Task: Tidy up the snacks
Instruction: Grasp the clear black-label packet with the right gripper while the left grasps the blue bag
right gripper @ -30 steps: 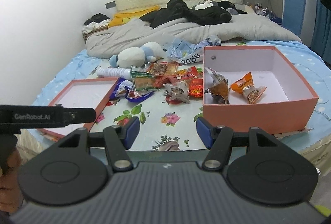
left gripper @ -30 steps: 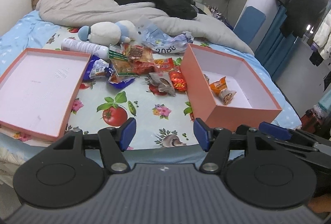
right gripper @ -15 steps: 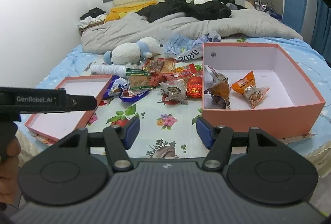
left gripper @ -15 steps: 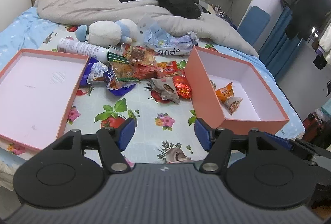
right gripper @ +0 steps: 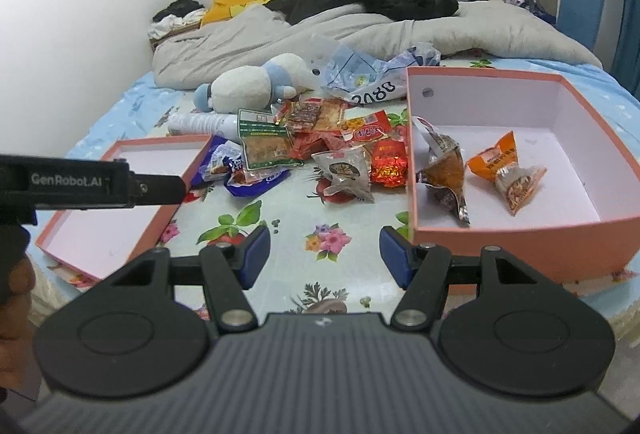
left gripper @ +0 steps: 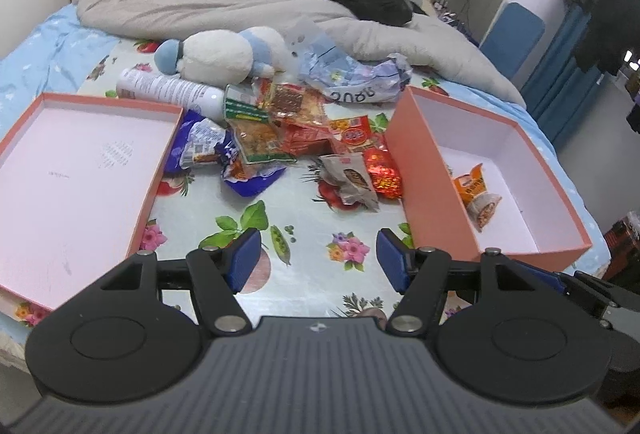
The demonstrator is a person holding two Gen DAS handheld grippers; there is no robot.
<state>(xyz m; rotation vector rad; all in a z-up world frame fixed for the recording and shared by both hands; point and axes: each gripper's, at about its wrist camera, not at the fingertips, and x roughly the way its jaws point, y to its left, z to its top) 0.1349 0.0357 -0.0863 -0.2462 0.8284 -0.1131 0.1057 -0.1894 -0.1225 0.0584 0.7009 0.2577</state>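
A: Claw status?

B: Left claw (left gripper: pixel 318 260) spread wide, nothing between the blue pads. Right claw (right gripper: pixel 324 260) same: parted, empty. Both hang over the near edge of the bed (left gripper: pixel 304 218), above the floral sheet, touching nothing.

A: Where are the snacks?

B: Main snack pile (left gripper: pixel 288 137) sits mid-bed between the two pink pieces. Lid (left gripper: pixel 80 169) lies open side up on the left, nothing in it. Deep box (right gripper: pixel 560 161) on the right.

A: What's already in the box?

B: Right wrist view shows two packets: a brown pouch (right gripper: pixel 444 169) leaning against the left wall, and an orange packet (right gripper: pixel 504 169) flat on the floor just right of it. Left wrist view only shows the orange one; the wall hides the other.

A: Nearest loose items?

B: Grey-clear packet (left gripper: pixel 352 181) and a red foil packet (left gripper: pixel 382 171), side by side and touching, just outside the box's left wall. Green-label pouch (left gripper: pixel 256 133) and a blue wrapper (left gripper: pixel 236 169) further left, near the lid corner.

A: Other clutter?

B: White bottle (left gripper: pixel 172 89) on its side behind the pile, plush toy (left gripper: pixel 224 55) behind that, crumpled plastic bag (left gripper: pixel 352 77) to its right, grey duvet (left gripper: pixel 224 1) at the back. Left tool's body pokes into the right wrist view at the left edge, a hand (right gripper: pixel 16 298) below it.
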